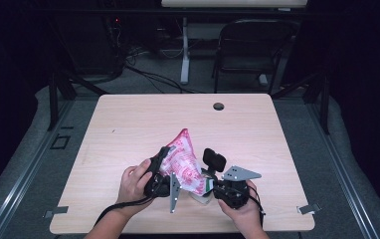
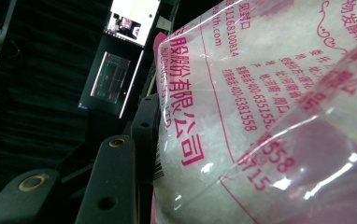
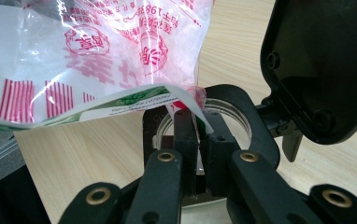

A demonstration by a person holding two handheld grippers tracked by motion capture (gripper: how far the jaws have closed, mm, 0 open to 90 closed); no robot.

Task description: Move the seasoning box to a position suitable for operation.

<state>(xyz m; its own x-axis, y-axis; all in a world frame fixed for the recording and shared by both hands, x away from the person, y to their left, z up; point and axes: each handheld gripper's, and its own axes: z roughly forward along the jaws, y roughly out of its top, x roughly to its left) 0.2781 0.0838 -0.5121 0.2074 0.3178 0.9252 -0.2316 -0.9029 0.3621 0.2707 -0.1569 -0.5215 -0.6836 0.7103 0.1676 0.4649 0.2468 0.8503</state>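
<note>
With the left gripper clamping the salt bag at centre frame and the right gripper pinching its lower corner, keep that corner over the black-lidded jar.

Pink print on the clear bag: Chinese characters "股份有限公司", digits "400-6381558", "8116810081", and a web-address end ".com". In the right gripper view the bag carries upside-down pink seals and characters, too small to read.

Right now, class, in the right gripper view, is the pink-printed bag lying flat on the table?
No: the bag hangs lifted above the table, its lower edge pinched between the right gripper jaws.
</note>
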